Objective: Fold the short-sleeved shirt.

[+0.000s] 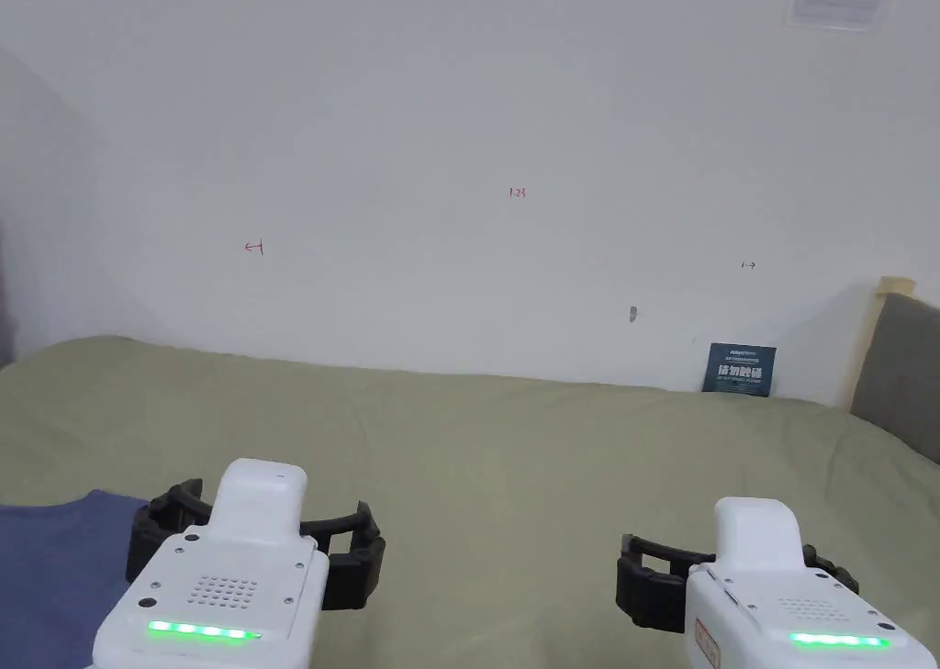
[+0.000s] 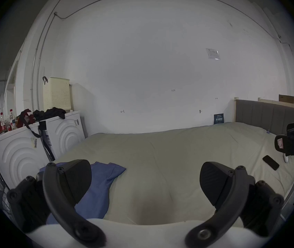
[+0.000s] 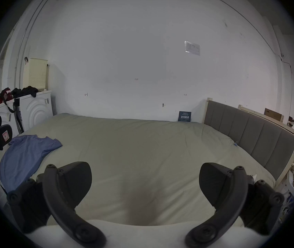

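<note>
Washing machines: two white front-loading machines (image 2: 35, 144) stand at the far left, beside the bed, with dark clothes and a cream perforated plastic basket (image 2: 56, 93) on top.
Shirt: the blue short-sleeved cotton shirt (image 3: 26, 155) lies loosely rumpled on the left part of the bed, not folded, near the bed's left edge.
Left tongs: the white-bodied left gripper with black curved jaws (image 1: 257, 538) hovers over the bed just right of the shirt; its jaws are spread wide apart and hold nothing. In the left gripper view the shirt (image 2: 97, 185) shows partly behind the left-hand jaw, and whether that jaw touches the cloth cannot be told.
Bed: a wide mattress under a pale olive-green sheet (image 1: 514, 460) stretches across the scene, set against a white wall.
Right tongs: the matching white-and-black right gripper (image 1: 734, 574) hangs over bare sheet, well apart from the shirt, jaws also spread wide and empty.
Phone: a black slab-shaped phone (image 2: 270, 162) lies on the sheet toward the right side.
Headboard: a grey padded headboard in a pale wooden frame (image 3: 250, 135) closes the bed's right end.
</note>
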A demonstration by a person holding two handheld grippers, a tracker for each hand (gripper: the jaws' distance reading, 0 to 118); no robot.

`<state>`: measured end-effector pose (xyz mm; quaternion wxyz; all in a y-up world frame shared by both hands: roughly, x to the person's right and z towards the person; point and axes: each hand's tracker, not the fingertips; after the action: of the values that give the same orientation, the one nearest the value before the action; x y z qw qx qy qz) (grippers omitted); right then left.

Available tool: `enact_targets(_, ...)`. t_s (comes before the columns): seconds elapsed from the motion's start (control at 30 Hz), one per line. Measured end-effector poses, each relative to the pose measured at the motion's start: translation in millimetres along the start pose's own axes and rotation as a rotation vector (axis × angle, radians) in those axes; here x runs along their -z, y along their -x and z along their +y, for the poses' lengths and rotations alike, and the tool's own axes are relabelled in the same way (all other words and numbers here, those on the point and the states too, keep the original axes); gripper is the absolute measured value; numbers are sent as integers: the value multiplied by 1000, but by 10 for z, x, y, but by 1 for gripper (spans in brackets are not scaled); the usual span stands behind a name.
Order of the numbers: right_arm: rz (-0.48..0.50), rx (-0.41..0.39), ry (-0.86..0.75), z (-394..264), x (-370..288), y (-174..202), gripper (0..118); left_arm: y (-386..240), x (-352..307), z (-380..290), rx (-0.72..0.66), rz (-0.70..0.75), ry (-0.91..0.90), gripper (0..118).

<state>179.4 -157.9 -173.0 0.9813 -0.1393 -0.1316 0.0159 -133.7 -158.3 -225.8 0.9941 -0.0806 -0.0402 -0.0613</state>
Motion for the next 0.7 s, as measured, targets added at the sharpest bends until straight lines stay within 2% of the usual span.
enact_targets(0.03, -2, 0, 10, 2, -15, -1, 112, -5, -20, -15, -3, -3, -6, 117)
enact_targets(0.07, 3, 4, 14, 1, -35, -3, 87, -4, -38, -21, -9, -9, -9, 107)
enact_targets(0.1, 5, 6, 13, -5, -51, -4, 52, -12, -45, -11, -15, -9, -5, 87)
enact_targets(0.13, -5, -8, 17, -9, -46, 7, 13, -13, -46, -18, -11, -17, -9, 50)
enact_targets(0.17, -36, -27, 25, -21, -35, 29, 3, -29, -37, -24, 4, -4, -9, 0)
enact_targets(0.23, -30, -23, 21, -45, -54, 26, 2, -43, -27, -111, 29, 18, -29, 0)
enact_targets(0.3, 5, -4, 36, -44, -68, 16, 2, -17, -26, -137, 1, -21, -11, 0)
enact_targets(0.47, 22, -30, 20, -2, -78, 122, 2, 158, -67, -107, -27, 13, -14, 0)
enact_targets(0.57, 65, -34, 0, 67, -38, 308, 2, 382, -185, -46, -31, 61, -9, 0)
enact_targets(0.7, 190, -55, -15, 171, 52, 756, 2, 772, -366, -44, -1, 184, -8, 0)
